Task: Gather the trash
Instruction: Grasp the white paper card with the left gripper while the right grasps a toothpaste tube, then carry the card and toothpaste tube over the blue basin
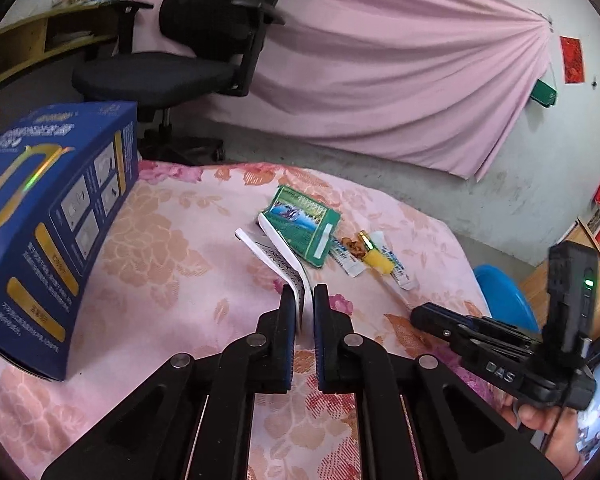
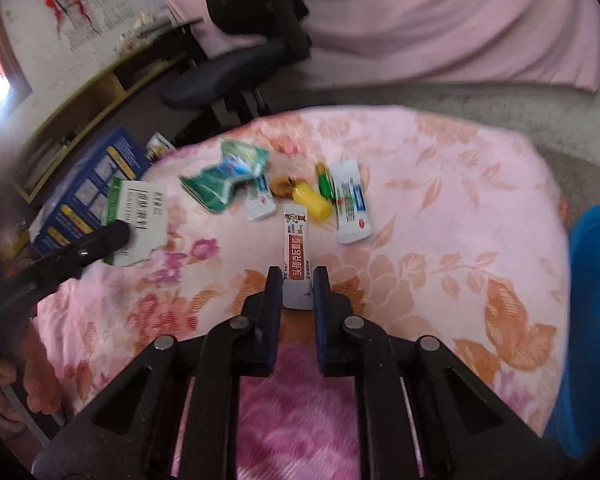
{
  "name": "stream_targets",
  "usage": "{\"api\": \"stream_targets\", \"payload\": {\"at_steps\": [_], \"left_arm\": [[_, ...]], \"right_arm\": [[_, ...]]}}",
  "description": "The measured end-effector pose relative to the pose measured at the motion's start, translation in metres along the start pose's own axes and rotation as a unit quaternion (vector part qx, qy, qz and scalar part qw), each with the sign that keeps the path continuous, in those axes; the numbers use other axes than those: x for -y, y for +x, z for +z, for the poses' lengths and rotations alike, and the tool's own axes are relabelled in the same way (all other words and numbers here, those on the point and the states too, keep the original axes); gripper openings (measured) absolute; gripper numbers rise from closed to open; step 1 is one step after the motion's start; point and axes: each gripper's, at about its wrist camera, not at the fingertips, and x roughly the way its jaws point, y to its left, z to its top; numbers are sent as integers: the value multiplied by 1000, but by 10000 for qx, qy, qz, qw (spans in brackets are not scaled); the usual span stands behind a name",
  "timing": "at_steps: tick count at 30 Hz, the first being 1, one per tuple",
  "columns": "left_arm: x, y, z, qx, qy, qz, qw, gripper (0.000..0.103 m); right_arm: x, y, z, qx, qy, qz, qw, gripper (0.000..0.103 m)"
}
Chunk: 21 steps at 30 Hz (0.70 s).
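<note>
On the floral pink bedspread [image 1: 172,240], toward its left edge beside the tall blue carton [image 1: 56,216], the left gripper [image 1: 300,300] pinches a flattened white cardboard box [image 1: 278,258] — light, springy, best held by its edge. Nearer the middle, the right gripper [image 2: 298,280] nips a slim white-and-orange sachet [image 2: 296,248] by its near end — limp, slick, likely weightless.

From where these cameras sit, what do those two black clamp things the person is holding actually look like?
Both are matte black plastic. Each gripper, left and right, has two flat parallel fingers lined with dark blue pads, driven by angular linkage arms with round silver pivot pins. Seen from the side, the right one carries white "DAS" lettering on its body and an upright black module with a small green light. No sleeves are clearly visible.
</note>
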Motion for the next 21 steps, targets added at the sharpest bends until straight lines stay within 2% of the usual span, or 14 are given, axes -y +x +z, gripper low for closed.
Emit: {"api": "stream_targets", "payload": {"at_steps": [3,7,11,13,17,21], "left_arm": [[7,-4,-1,178,208,-76,9996,6],[16,-10,-3,444,481,-138,9978,6],[26,-21,-4,894,703,-212,9933,6],[33,-26,-5,1140,845,-248,9896,6],[51,-40,-10,1738,1279,-282,9760,6],[78,-54,-14,2311,1789,-382,9556,6]], "right_arm": [[-11,-28,-7,608,-190,-112,9979,39],[-19,-47,-11,1160,-352,-346,9920,39],[-23,-76,-19,1892,-488,-567,9791,39],[-26,-92,-24,2332,-547,-696,9684,39],[-29,-121,-34,3099,-579,-1007,9437,39],[-24,-147,-40,3716,-500,-1291,9180,39]]}}
